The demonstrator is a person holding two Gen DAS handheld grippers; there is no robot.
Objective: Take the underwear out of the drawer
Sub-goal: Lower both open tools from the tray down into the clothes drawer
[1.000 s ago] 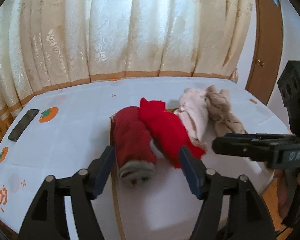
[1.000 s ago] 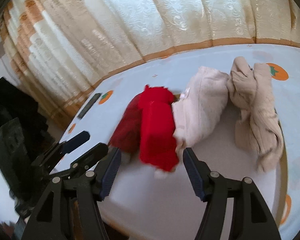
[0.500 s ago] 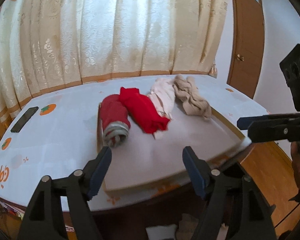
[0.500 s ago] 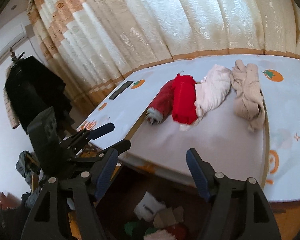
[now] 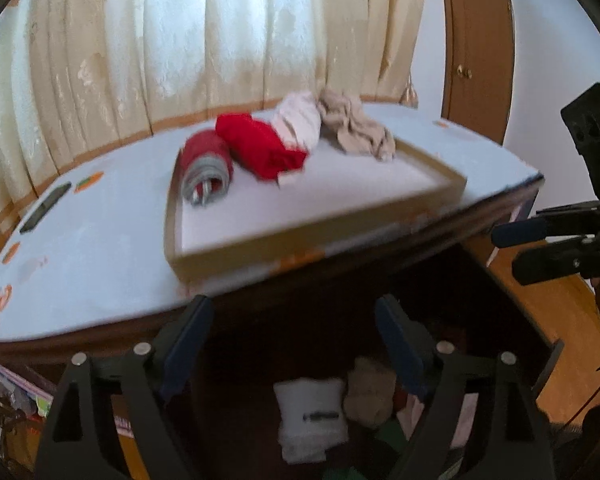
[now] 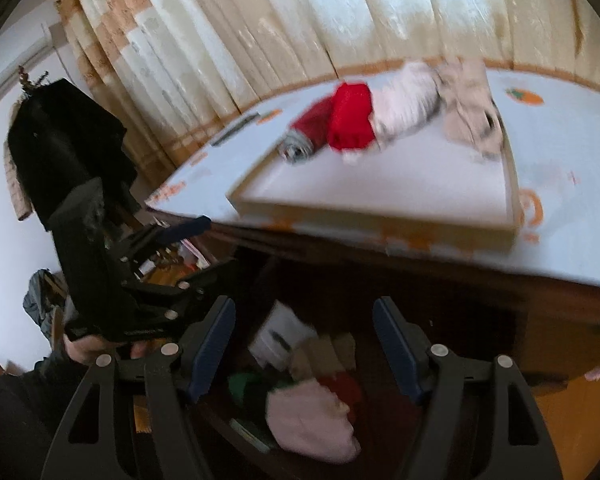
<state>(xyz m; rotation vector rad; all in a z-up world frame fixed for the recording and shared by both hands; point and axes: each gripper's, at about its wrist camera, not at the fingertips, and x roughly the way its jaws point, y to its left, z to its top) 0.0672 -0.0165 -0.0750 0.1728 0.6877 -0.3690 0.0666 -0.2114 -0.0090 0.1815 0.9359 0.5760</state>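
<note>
An open drawer (image 5: 548, 364) under the tabletop holds folded garments: a white one (image 5: 312, 416), a beige one (image 5: 370, 392), and in the right wrist view a pink one (image 6: 312, 420), a red one (image 6: 340, 388) and a green one (image 6: 248, 388). My left gripper (image 5: 296, 344) is open and empty above the drawer. My right gripper (image 6: 304, 344) is open and empty above it too. On the table a shallow tray (image 5: 312, 236) holds a dark red roll (image 5: 206, 168), a red piece (image 5: 260, 148), a pale pink piece (image 5: 300, 120) and a beige piece (image 5: 356, 128).
A phone (image 5: 46, 208) lies on the white tablecloth (image 5: 92, 256) at the left. Curtains (image 5: 180, 40) hang behind the table. A wooden door (image 5: 476, 40) stands at the back right. A dark coat (image 6: 64, 148) hangs at the left in the right wrist view.
Both grippers have pulled back from the tray and dropped below the table edge. The open drawer and its garments have come into view. Both stay open and empty.
</note>
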